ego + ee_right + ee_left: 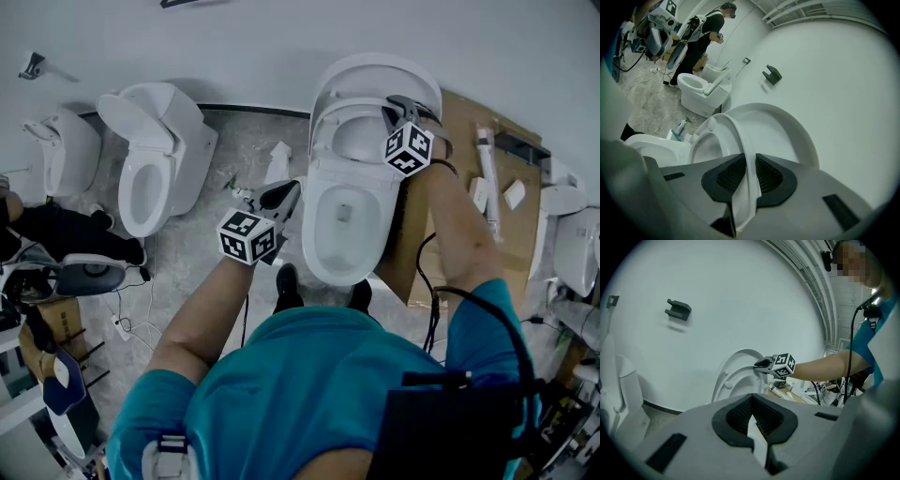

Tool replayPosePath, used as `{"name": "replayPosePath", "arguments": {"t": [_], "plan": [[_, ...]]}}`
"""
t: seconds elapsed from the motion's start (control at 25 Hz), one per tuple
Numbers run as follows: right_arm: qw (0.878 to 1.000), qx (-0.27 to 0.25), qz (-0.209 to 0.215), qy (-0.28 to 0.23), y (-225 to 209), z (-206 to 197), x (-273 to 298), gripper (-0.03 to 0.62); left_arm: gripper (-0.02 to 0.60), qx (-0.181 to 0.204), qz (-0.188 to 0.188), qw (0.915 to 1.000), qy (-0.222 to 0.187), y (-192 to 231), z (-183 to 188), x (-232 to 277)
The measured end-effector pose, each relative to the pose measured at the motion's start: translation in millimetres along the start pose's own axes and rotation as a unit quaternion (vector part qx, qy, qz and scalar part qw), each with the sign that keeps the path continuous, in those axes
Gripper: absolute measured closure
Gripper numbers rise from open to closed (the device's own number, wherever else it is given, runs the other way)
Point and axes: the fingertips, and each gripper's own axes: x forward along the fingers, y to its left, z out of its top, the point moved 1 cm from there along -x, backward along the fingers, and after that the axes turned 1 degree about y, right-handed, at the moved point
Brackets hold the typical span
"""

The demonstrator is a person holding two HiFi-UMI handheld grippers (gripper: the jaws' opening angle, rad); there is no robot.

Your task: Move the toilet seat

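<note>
- Grey stone floor [234, 150] and a white wall frame a row of toilets in the head view. At upper centre, the middle one has its toilet seat [328, 117] raised on edge in front of the lid [375, 67]. The bowl [328, 244] lies open below it in the frame. The right tongs [392, 108] sit on the seat's upper right rim. The left tongs [286, 192] hang just beside the bowl's left edge, apart from the seat.
- Left gripper view: the left tongs [752, 420] show a narrow gap with only white beyond, and nothing is pinched that I can see. The toilet seat [729, 380] stands at centre, well ahead, with the right tongs [761, 364] on its top right.
- Right gripper view: the right tongs [749, 180] are clamped on the toilet seat [740, 136], whose rim runs edge-on up between the pads. The lid [787, 131] is to the right and the bowl [647, 143] to the lower left. So the right hand is the nearer one, and lowering would likely swing the seat leftward here.
</note>
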Motion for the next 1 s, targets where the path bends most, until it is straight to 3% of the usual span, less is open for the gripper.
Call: {"name": "replayPosePath", "arguments": {"t": [0.2,0.44,1.0], "plan": [[1.000,0.023,0.001,-0.001,1,2,-5,0.523,0.578,0.002,-0.001,1.0000,-0.004,-4,2,-5],[0.999,0.043,0.001,-0.020,0,13,-29,0.446,0.578,-0.003,-0.002,0.9999,-0.011,-9,8,-17],[0.986,0.163,0.014,-0.039,23,1,-136,0.454,0.578,0.012,-0.013,0.9981,-0.060,-42,47,-45]]}}
